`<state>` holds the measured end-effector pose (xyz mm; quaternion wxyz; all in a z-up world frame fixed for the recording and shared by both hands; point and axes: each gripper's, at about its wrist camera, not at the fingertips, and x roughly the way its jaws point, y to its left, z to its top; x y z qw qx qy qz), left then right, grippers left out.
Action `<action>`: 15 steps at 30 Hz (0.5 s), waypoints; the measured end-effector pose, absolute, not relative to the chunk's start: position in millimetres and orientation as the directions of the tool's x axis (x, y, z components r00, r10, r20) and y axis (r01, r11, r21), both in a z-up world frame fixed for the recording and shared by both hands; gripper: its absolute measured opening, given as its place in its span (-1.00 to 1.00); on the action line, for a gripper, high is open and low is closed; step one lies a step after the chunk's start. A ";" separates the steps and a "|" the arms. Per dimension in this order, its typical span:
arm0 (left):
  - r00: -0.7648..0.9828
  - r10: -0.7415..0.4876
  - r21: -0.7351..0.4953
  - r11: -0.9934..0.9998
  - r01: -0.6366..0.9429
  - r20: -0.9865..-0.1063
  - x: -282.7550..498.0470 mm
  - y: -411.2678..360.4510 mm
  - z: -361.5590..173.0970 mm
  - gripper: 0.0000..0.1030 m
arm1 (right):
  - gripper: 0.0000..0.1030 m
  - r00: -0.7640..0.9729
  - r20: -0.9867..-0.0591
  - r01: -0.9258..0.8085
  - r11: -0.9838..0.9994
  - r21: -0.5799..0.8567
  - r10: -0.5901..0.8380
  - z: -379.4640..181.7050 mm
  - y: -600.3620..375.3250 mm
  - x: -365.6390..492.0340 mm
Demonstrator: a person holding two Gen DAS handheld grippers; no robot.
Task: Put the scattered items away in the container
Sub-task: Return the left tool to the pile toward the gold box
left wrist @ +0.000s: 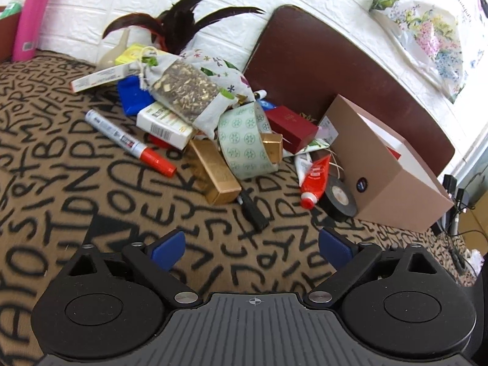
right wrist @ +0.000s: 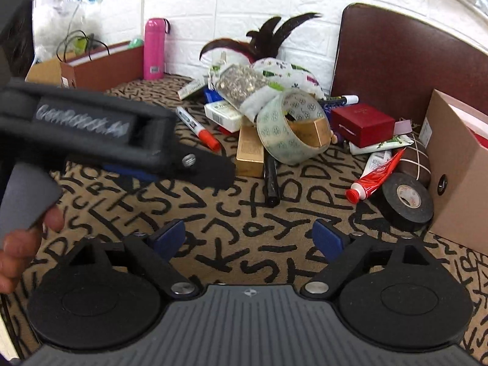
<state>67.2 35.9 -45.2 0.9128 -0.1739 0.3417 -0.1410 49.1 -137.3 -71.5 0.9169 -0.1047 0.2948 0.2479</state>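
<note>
A pile of scattered items lies on a letter-patterned cloth: a patterned tape roll point(left wrist: 247, 140) point(right wrist: 289, 126), a gold box point(left wrist: 213, 170) point(right wrist: 250, 152), a red-capped marker point(left wrist: 128, 141) point(right wrist: 198, 128), a red box point(left wrist: 289, 128) point(right wrist: 361, 123), a red tube point(left wrist: 315, 180) point(right wrist: 375, 177), a black tape roll point(left wrist: 338, 198) point(right wrist: 407, 201) and a herb sachet point(left wrist: 186, 88). The open cardboard box point(left wrist: 384, 180) point(right wrist: 457, 164) stands at the right. My left gripper point(left wrist: 251, 248) is open and empty, short of the pile. My right gripper point(right wrist: 248, 238) is open and empty; the left gripper's body point(right wrist: 91, 131) shows at its left.
A pink bottle point(left wrist: 30, 18) point(right wrist: 154, 48) and a brown box point(right wrist: 100, 67) stand at the back left by the white wall. A dark red chair back point(left wrist: 335, 61) point(right wrist: 411, 58) rises behind the pile. Dark feathers point(left wrist: 180, 21) stick up at the back.
</note>
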 end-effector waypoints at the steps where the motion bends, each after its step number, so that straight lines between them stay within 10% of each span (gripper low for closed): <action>1: 0.726 -0.376 -0.414 0.900 0.138 -0.575 73.8 34.6 -46.9 0.84 | 0.67 0.701 -0.597 -0.515 0.856 -0.047 0.390 -73.4 -136.2 52.4; 15: 0.702 -0.337 -0.386 0.918 0.095 -0.628 149.8 24.5 -74.4 0.22 | 0.12 0.697 -0.605 -0.462 0.886 0.030 0.384 -98.0 -133.6 112.5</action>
